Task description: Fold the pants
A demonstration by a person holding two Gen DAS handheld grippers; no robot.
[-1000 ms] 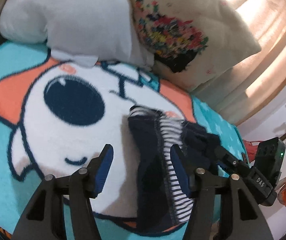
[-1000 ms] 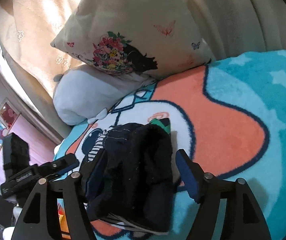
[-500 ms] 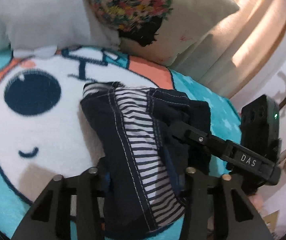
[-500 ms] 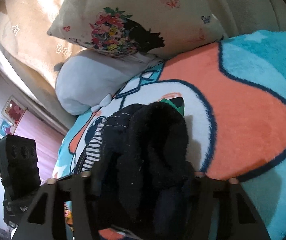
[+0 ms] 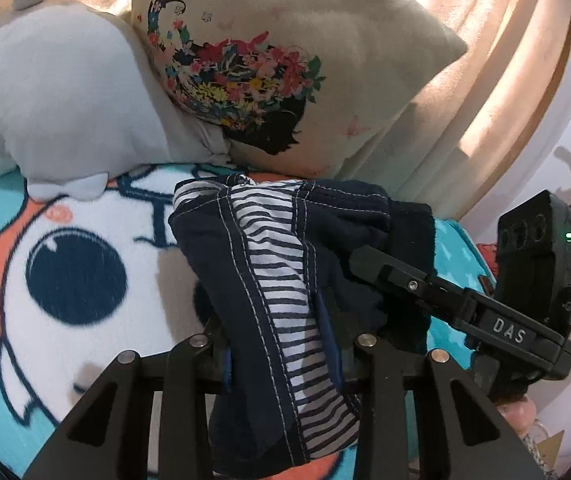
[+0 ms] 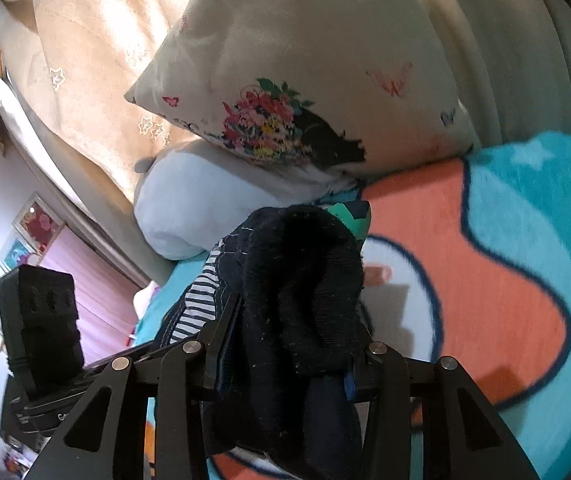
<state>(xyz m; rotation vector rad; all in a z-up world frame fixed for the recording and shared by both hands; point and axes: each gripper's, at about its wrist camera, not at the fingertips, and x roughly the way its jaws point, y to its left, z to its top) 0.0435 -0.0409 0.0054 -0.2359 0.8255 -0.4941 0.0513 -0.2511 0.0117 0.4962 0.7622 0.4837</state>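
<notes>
Navy cloth is bunching between both grippers: the left gripper and right gripper are each pinching the pants in their jaws (striped lining showing) just above the blanket. Judging by this, they are lifting; next, spreading the pants flat.

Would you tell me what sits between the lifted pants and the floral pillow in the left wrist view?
Only a short bare strip of the cartoon blanket lies between the pants and the floral pillow.
</notes>
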